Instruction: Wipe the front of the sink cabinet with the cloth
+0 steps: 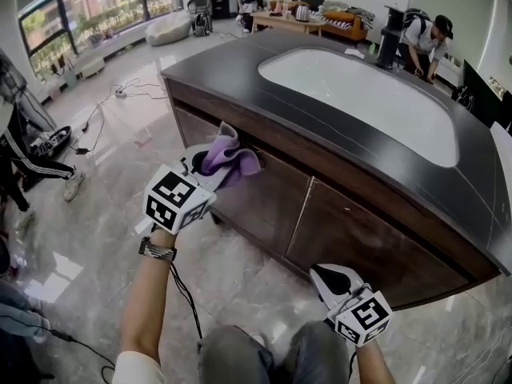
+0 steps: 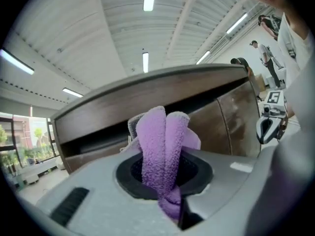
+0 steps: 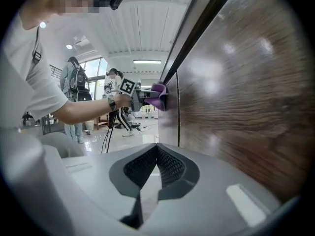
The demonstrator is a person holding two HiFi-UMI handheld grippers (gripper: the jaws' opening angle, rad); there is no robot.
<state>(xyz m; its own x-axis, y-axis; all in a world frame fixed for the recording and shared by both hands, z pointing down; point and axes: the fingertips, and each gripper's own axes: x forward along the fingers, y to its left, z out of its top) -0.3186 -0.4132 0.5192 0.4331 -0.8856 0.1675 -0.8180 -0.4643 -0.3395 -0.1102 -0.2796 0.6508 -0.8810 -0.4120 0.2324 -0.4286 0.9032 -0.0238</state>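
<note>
My left gripper is clamped on the purple cloth. In the left gripper view the folded terry stands up between the two jaws, its lower end pinched deep in the gap and its upper folds fanning out above them. The cloth sits left of centre in the head view, pressed against the wooden front of the sink cabinet. It touches high on the left-hand door, just under the overhang of the dark countertop. The right gripper view shows it from the side, at centre frame, bunched flat against the wood just beyond the vertical seam between two doors.

My right gripper is low in the head view, right of centre, pointing up at the right-hand door, near it but apart from it. In its own view the jaws are together, tips meeting, with nothing between them, and the brown wood grain fills the right half of the frame.

The white sink basin lies in the countertop, upper right of the head view.
</note>
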